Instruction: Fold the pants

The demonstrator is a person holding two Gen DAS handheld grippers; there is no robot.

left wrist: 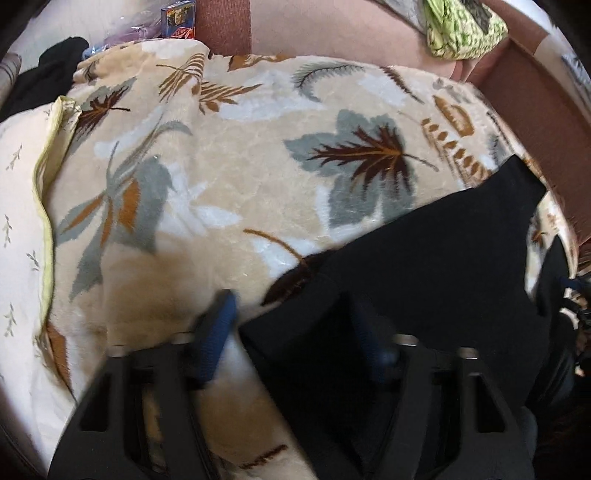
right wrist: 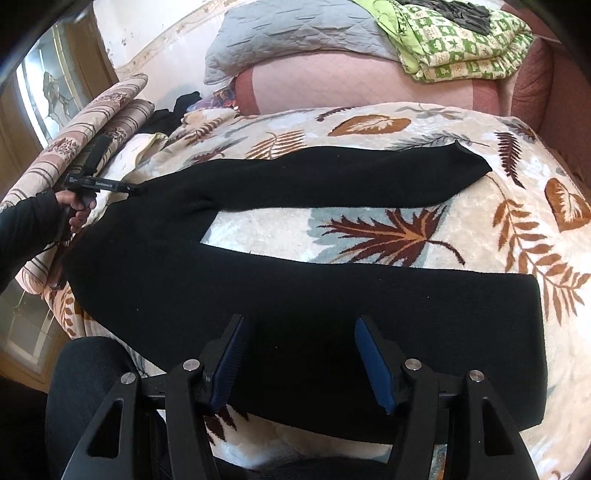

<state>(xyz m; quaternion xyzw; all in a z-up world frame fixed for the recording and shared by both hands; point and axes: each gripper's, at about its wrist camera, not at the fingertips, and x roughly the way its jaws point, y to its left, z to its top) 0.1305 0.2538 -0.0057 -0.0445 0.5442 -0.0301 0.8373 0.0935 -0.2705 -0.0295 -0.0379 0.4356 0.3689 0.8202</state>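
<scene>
Black pants (right wrist: 258, 280) lie spread flat on a leaf-patterned blanket (right wrist: 406, 125), legs apart in a V pointing right, waist at the left. My right gripper (right wrist: 299, 354) is open, hovering just above the near leg, nothing between its blue pads (right wrist: 373, 362). My left gripper (left wrist: 291, 332) is open over the waist end of the pants (left wrist: 424, 266); its right finger is over the black cloth, its left finger (left wrist: 218, 328) over the blanket (left wrist: 229, 155). In the right wrist view the left gripper (right wrist: 135, 189) shows at the waist corner, held by a hand.
A pink bolster (right wrist: 351, 81) with a grey pillow (right wrist: 288, 33) and a green-and-white folded quilt (right wrist: 461, 40) lies at the far side of the bed. A cream pillow (left wrist: 22, 192) and dark clothing (left wrist: 48, 74) sit at the left. A brown bed frame (left wrist: 543, 122) runs along the right.
</scene>
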